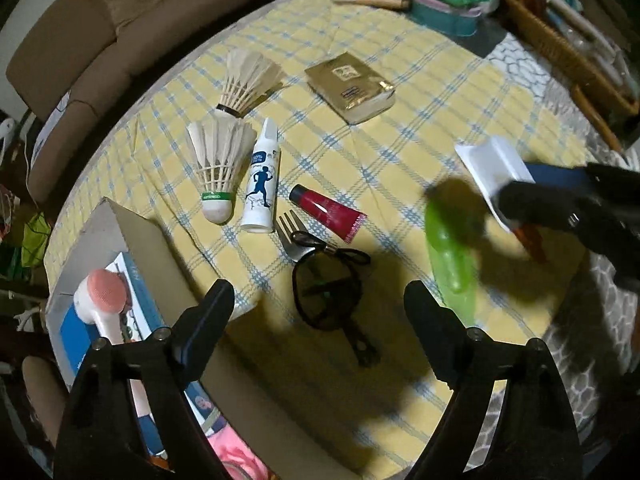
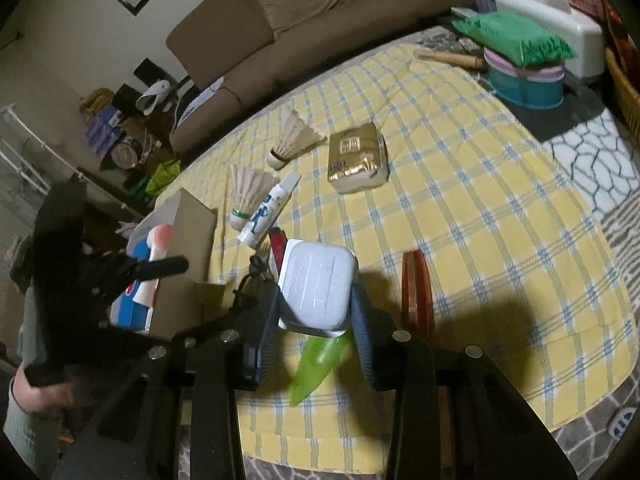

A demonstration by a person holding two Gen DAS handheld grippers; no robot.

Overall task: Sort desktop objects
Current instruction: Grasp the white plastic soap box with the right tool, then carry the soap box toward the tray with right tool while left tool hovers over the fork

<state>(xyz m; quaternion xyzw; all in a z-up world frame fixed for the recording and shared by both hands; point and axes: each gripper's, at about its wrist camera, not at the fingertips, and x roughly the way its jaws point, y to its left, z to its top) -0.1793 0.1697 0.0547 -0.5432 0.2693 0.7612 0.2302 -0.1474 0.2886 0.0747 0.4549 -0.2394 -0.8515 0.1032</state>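
Right tongs (image 2: 316, 312) clamp a white box (image 2: 316, 290) aloft; left tongs (image 1: 320, 308) (steeply down-pointing) gape empty over sunglasses (image 1: 328, 292).

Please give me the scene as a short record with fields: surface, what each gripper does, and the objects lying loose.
surface: yellow checked cloth
right gripper: shut on a white tin, lifted off the cloth
left gripper: open, nothing between the fingers, above the sunglasses
loose objects: two shuttlecocks, white spray bottle, red tube, fork, gold packet, green item
box: cardboard box, at the cloth's edge
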